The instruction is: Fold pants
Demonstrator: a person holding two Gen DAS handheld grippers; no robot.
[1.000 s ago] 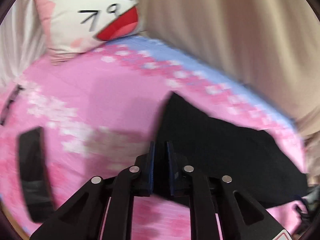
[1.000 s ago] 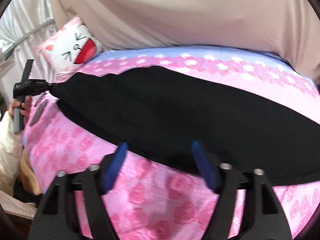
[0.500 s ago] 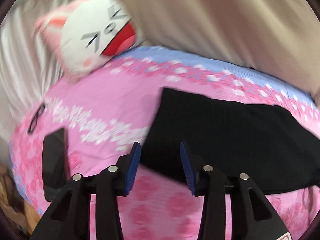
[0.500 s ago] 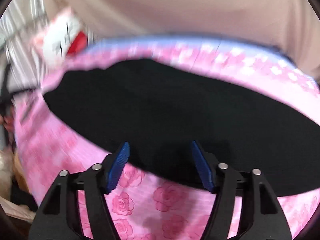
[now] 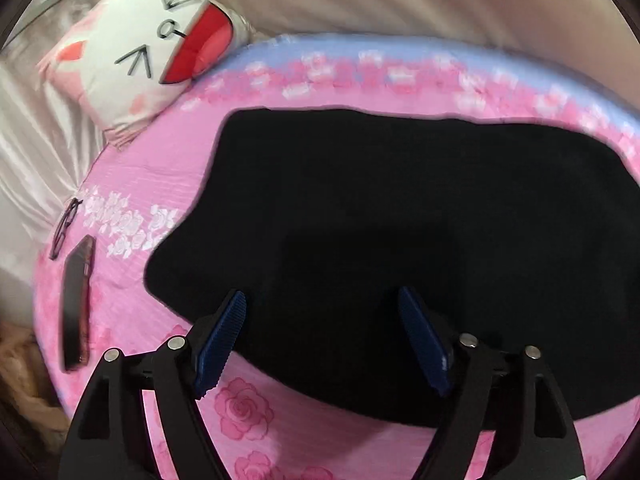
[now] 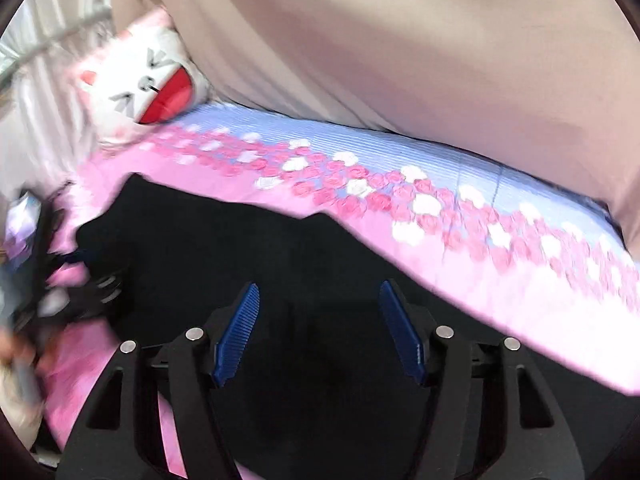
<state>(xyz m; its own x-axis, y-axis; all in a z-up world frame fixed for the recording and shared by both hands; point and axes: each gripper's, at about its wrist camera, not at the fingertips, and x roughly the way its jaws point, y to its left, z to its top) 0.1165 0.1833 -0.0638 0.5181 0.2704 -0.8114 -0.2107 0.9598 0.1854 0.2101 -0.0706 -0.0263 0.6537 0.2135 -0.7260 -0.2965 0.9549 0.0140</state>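
Your left gripper (image 5: 320, 336) hangs over the near edge of the black pants (image 5: 400, 220), its jaws opening, with nothing pinched between the blue pads (image 5: 222, 344); the cloth lies below them, untouched as far as you can tell. Your right gripper (image 6: 318, 328) stands partly open over the same dark fabric and holds nothing either.

The pants lie flat on the pink rose-print bedsheet (image 5: 244, 408), stretched along the bed's near edge, with one end pointing toward the pillow corner. The likely trouble starts here: the cloth is uniformly black, so you can hardly read where one layer ends and another begins. If you close on the hem blindly, you may catch only the top layer, or pinch the sheet along with it, and the fold would then drag the bedding up. Both views are also smeared, so a grab made while the hands are moving could land off the edge.

Further left, near the bed's left edge, a dark phone (image 5: 76, 304) lies on the sheet, and just beyond it a pair of glasses (image 5: 64, 228). Both sit well apart from the pants, but a leg swung that way could sweep them off. At the far left corner a cat-face pillow (image 5: 148, 44) leans against a beige curtain (image 6: 400, 40) running along the far edge; neither blocks the fold.
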